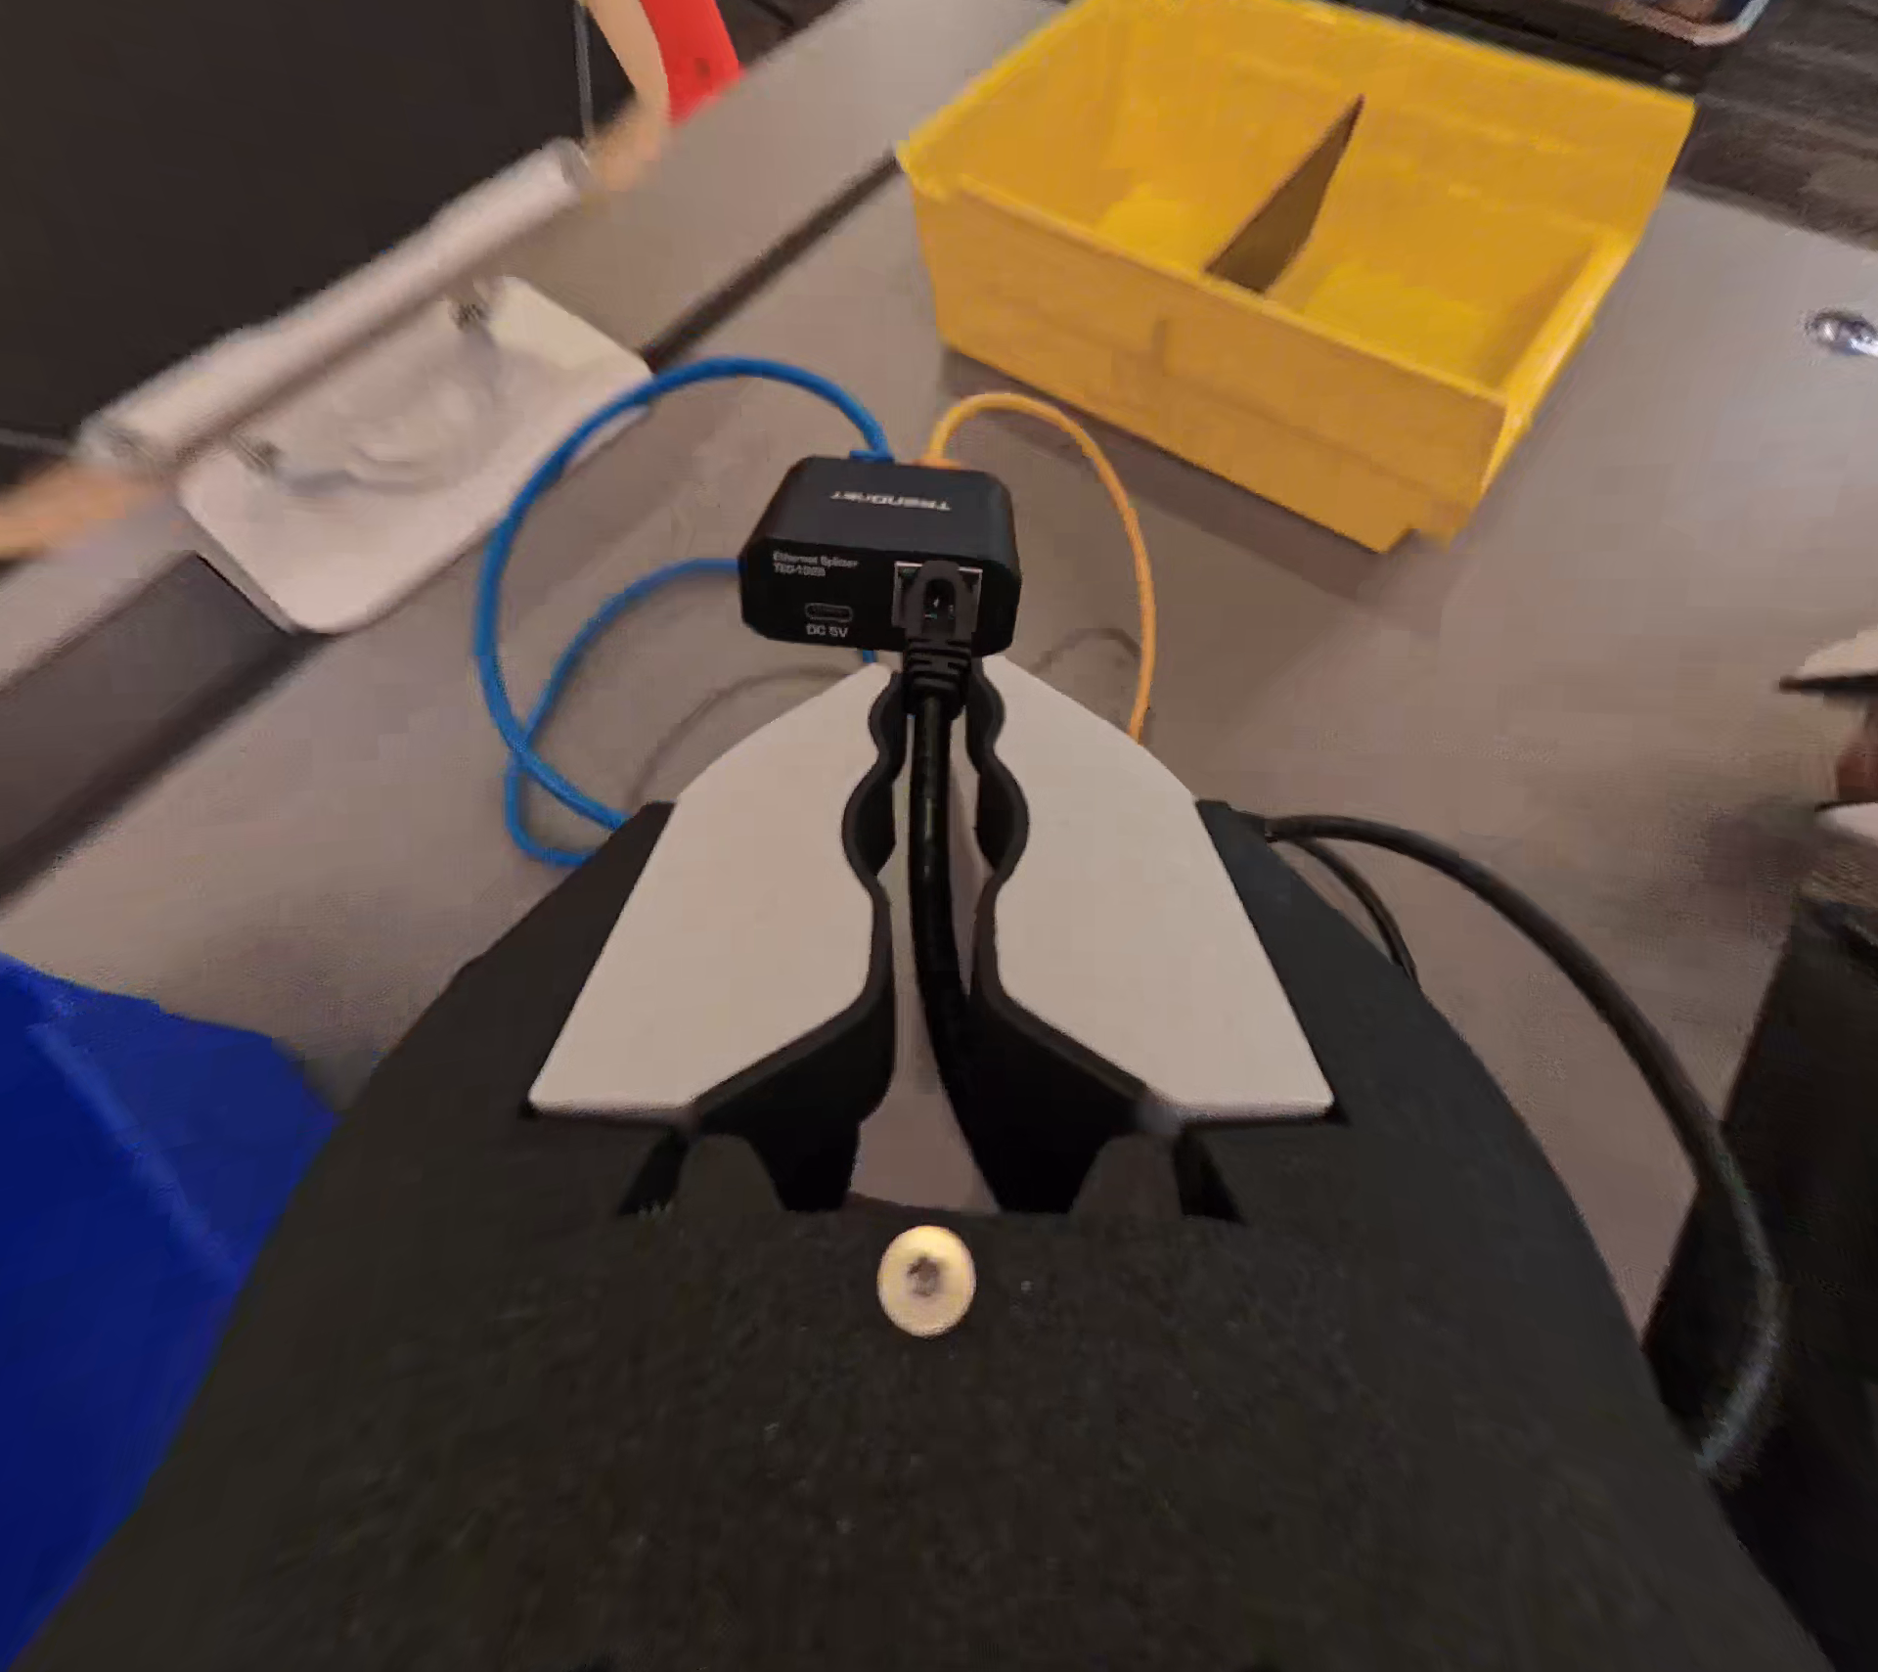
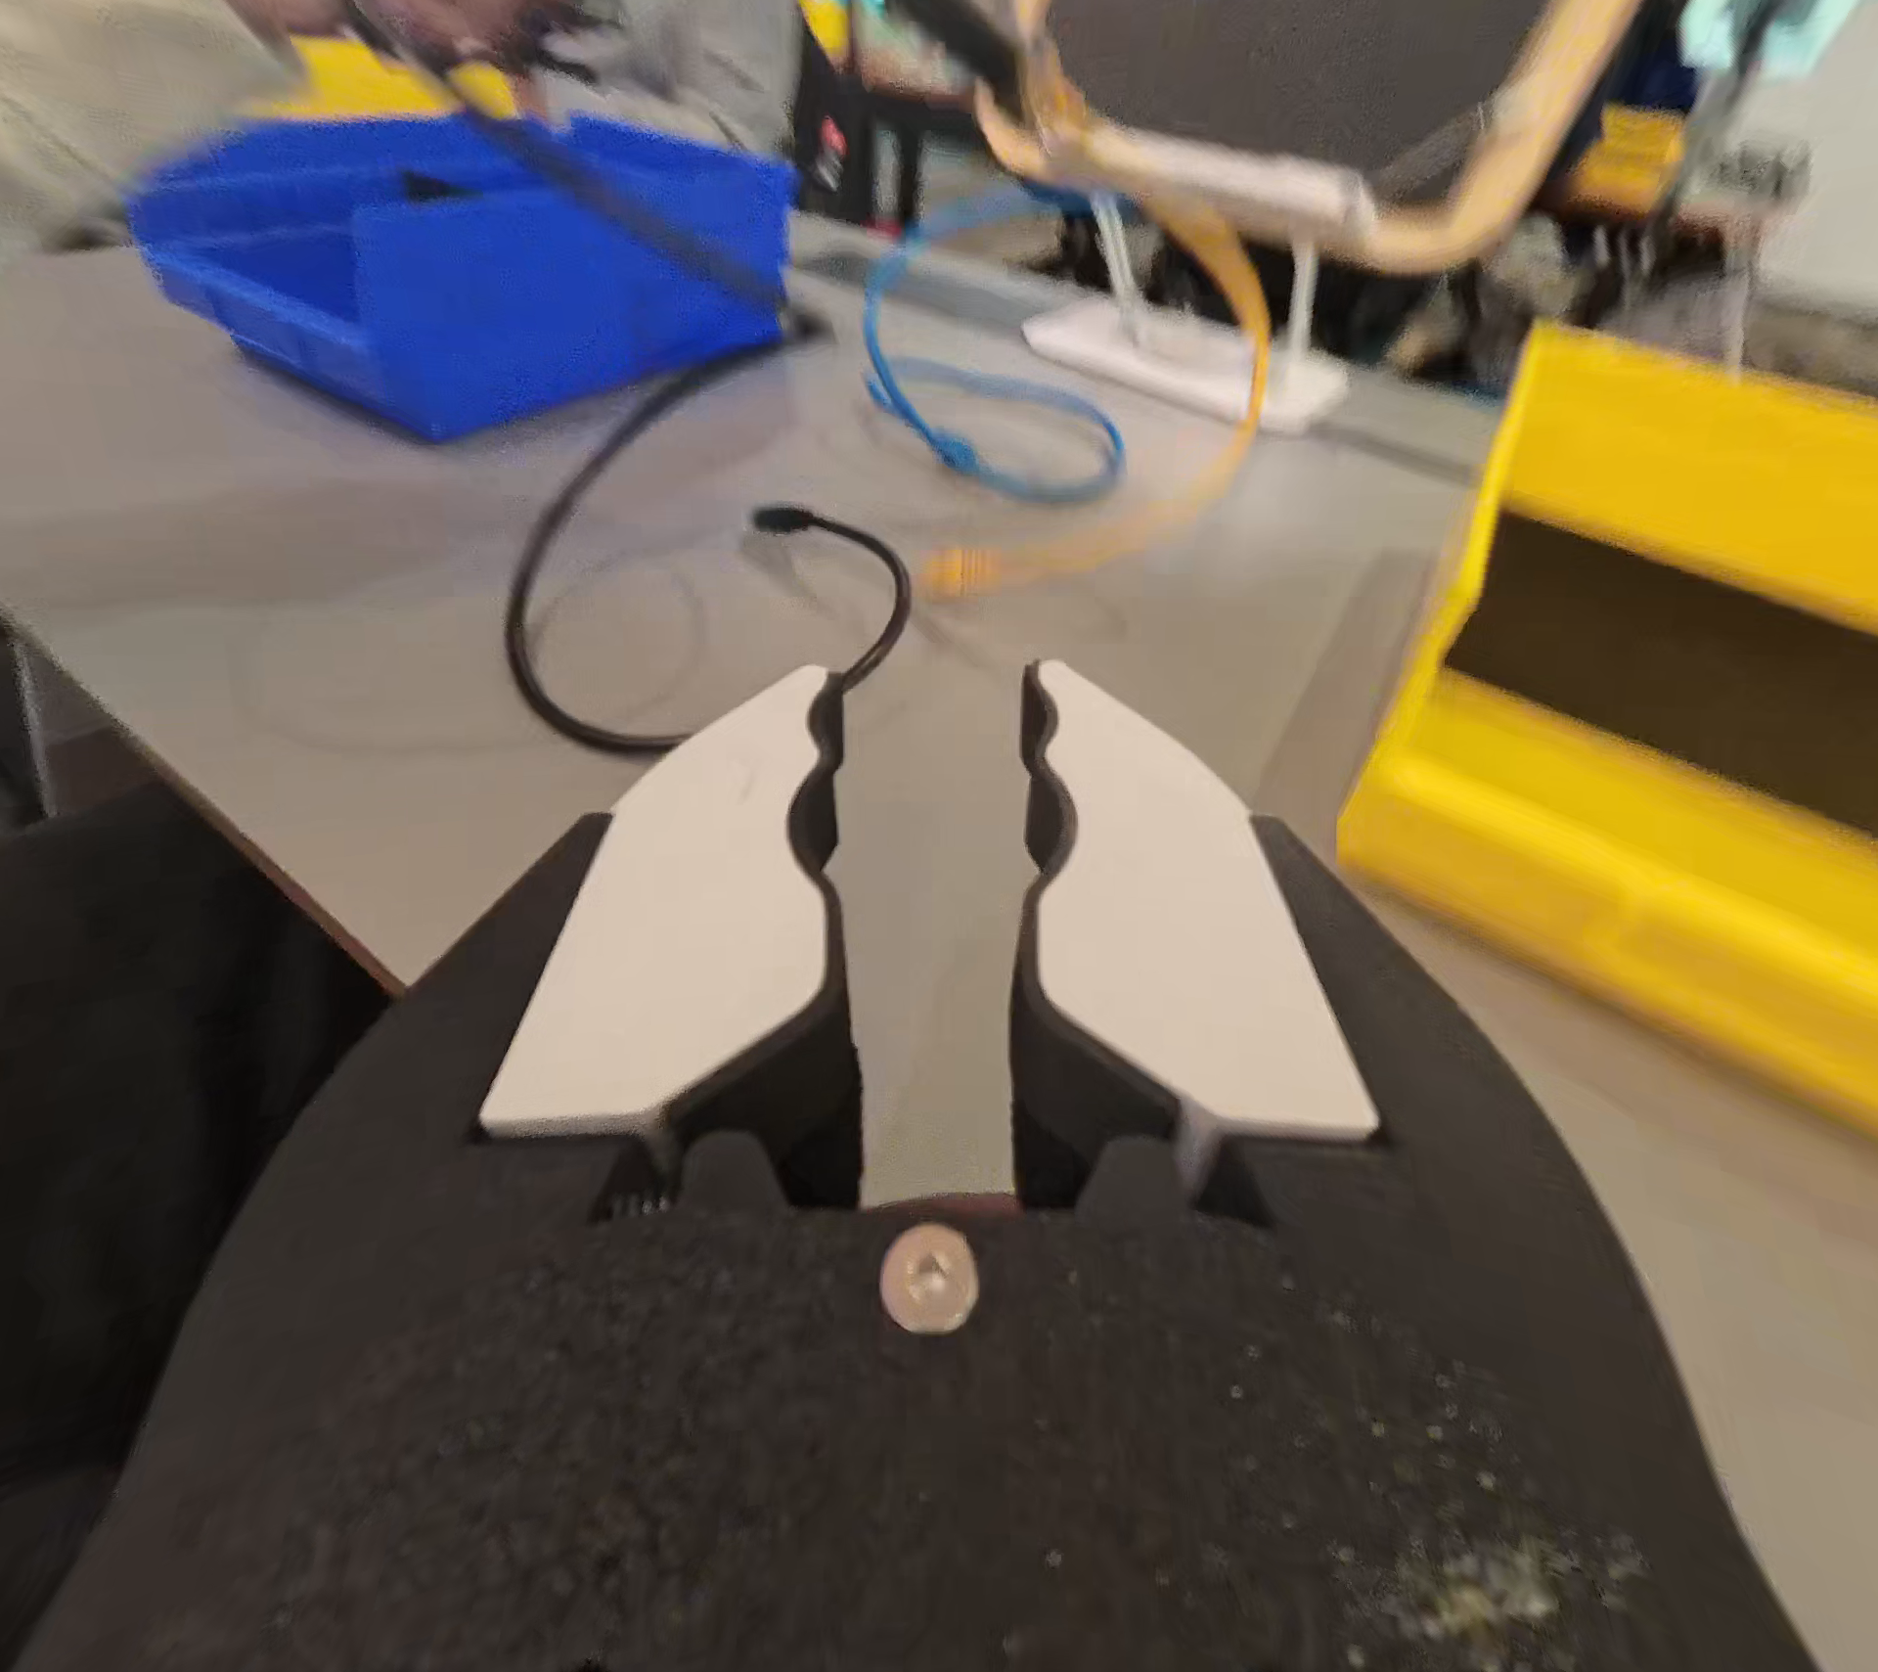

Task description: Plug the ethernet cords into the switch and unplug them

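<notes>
The left gripper (image 1: 930,708) is closed on the black cord (image 1: 930,861), which runs straight up the slot between its scalloped black pads and grey finger plates. Cord, slot and plug share one line, pointing dead ahead. Just past the fingertips the black plug (image 1: 933,607) sits in the right-hand port on the near face of the switch (image 1: 882,551), which appears lifted off the table (image 1: 1321,708) and hanging on its cords. That straight-ahead alignment is what the next move turns on: any push in or pull out should run along the cord's axis, judging by how squarely plug meets port.

The switch is a small matt black box with rounded corners. From its far face a blue cord (image 1: 508,607) loops off to the left and an orange cord (image 1: 1128,525) arcs round to the right — both seem plugged in, though the joints are hidden behind the box. The cords look thin, rubbery and springy.

The right gripper (image 2: 930,698) is about half open and holds nothing — bare table shows between its fingers. In its blurred view a thin black lead (image 2: 894,576) lies loose on the table ahead, its free end pointing left. The left gripper is plainly the nearer to the switch.

Farther off stand a glossy yellow bin (image 1: 1270,363) with a divider and a blue bin (image 2: 457,281), both hard plastic.
</notes>
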Tool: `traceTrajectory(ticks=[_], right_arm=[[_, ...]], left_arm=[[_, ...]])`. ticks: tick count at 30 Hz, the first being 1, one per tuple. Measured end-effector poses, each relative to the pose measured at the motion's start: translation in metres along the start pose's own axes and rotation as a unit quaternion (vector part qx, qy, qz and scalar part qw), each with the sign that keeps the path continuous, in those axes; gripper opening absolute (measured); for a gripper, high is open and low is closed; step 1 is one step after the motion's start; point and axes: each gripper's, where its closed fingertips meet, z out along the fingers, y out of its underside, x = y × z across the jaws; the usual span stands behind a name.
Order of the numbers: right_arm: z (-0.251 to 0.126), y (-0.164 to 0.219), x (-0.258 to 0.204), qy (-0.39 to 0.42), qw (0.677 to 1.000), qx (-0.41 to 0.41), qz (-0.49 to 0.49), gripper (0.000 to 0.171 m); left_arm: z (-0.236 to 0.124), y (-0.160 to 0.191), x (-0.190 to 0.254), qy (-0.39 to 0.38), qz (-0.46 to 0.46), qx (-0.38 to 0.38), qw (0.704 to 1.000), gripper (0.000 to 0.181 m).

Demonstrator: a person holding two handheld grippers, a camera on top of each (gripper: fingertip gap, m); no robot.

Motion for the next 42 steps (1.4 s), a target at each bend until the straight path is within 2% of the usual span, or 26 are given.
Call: traceTrajectory(ticks=[3,6,12,18,19,20,22,25,30,33,36,38,40,42], right_arm=[[0.012,-0.026,-0.004,-0.031,0.990,0.026,-0.138,0.047],[0.045,-0.042,0.001,-0.047,0.968,0.002,-0.245,0.045],[0.136,-0.049,0.006,-0.059,0.930,-0.018,-0.361,0.045],[0.184,-0.044,-0.019,-0.068,0.903,-0.004,-0.425,0.040],[0.189,-0.043,-0.019,-0.056,0.895,-0.004,-0.442,0.036],[0.192,-0.044,-0.016,-0.041,0.889,-0.002,-0.456,0.024],[0.193,-0.038,-0.019,-0.061,0.878,-0.016,-0.475,0.024],[0.194,-0.042,-0.020,-0.062,0.860,0.012,-0.507,0.024],[0.196,-0.024,-0.013,-0.067,0.861,-0.006,-0.504,0.024],[0.187,-0.024,-0.015,-0.035,0.849,0.031,-0.526,0.024],[0.176,-0.027,-0.021,0.011,0.824,0.085,-0.561,0.024],[0.170,-0.027,-0.023,0.026,0.828,0.113,-0.548,0.024],[0.165,-0.027,-0.020,0.038,0.826,0.127,-0.548,0.024],[0.157,-0.033,-0.021,0.051,0.811,0.146,-0.565,0.024]], left_arm=[[0.012,0.035,0.019,0.030,-0.040,-0.023,0.998,0.011],[0.010,0.049,0.035,0.051,-0.076,-0.029,0.995,0.011],[0.003,0.060,0.050,0.077,-0.143,-0.031,0.986,0.011],[0.004,0.063,0.061,0.133,-0.197,-0.017,0.971,0.011],[0.004,0.064,0.061,0.134,-0.197,-0.020,0.971,0.011],[0.005,0.066,0.061,0.132,-0.194,-0.024,0.972,0.011],[0.005,0.071,0.062,0.131,-0.178,-0.035,0.975,0.011],[0.002,0.073,0.063,0.137,-0.144,-0.036,0.979,0.012],[-0.039,0.036,0.032,0.126,-0.144,0.068,0.979,0.020],[-0.050,0.044,0.013,0.106,-0.176,0.056,0.977,0.023],[-0.033,0.065,0.039,0.197,-0.247,-0.001,0.949,0.038],[-0.013,0.086,0.062,0.248,-0.281,-0.056,0.925,0.051],[0.002,0.101,0.084,0.299,-0.324,-0.092,0.893,0.051],[0.010,0.096,0.099,0.356,-0.377,-0.078,0.851,0.047]])
